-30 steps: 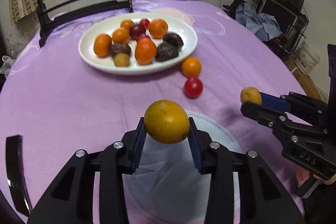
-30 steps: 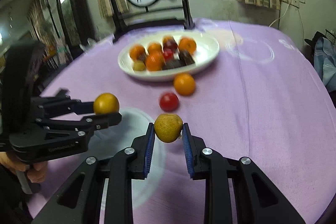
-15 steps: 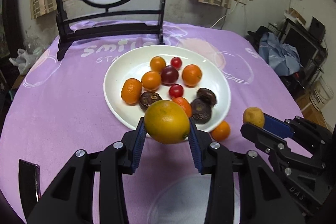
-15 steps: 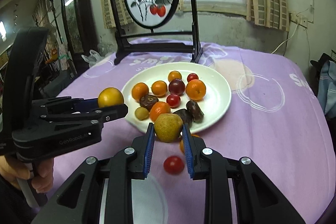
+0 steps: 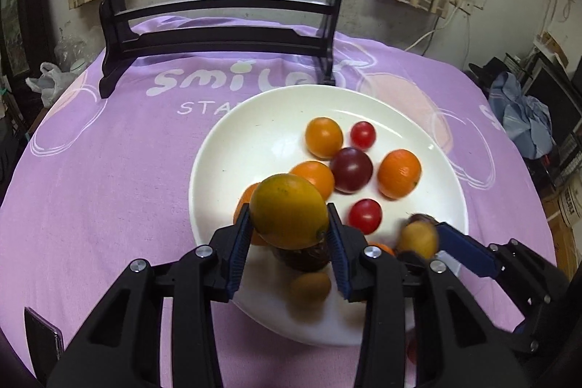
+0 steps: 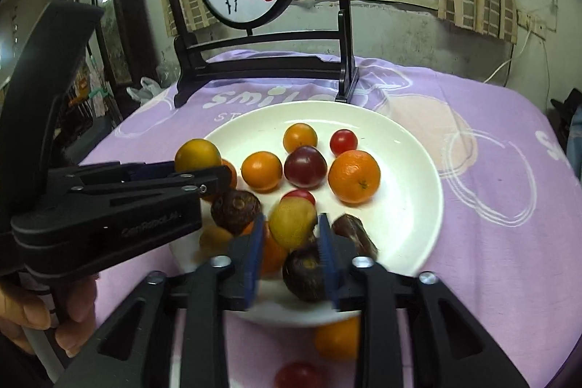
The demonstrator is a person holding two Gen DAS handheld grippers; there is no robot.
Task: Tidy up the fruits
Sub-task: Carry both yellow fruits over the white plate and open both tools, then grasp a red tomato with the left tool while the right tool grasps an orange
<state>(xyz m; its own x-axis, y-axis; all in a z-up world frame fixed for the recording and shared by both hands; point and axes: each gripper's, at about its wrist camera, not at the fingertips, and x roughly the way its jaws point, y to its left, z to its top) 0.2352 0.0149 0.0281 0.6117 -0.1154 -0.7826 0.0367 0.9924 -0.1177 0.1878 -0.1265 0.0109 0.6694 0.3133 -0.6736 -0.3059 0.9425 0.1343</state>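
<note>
My left gripper (image 5: 289,237) is shut on a yellow-orange citrus fruit (image 5: 287,215) and holds it above the near left part of the white plate (image 5: 232,148). It also shows in the right wrist view (image 6: 198,175). My right gripper (image 6: 291,242) is shut on a small yellow-brown fruit (image 6: 291,222) above the plate's (image 6: 411,206) near side; it appears in the left wrist view (image 5: 418,239). The plate holds several oranges, red tomatoes and dark fruits.
A black wooden stand (image 5: 218,39) with a round painted screen sits behind the plate on the purple tablecloth (image 5: 91,170). An orange (image 6: 336,339) and a red tomato (image 6: 296,375) lie on the cloth in front of the plate.
Both grippers have moved forward with their fruits, from over the cloth to over the near part of the plate. The plate now looks much closer.
</note>
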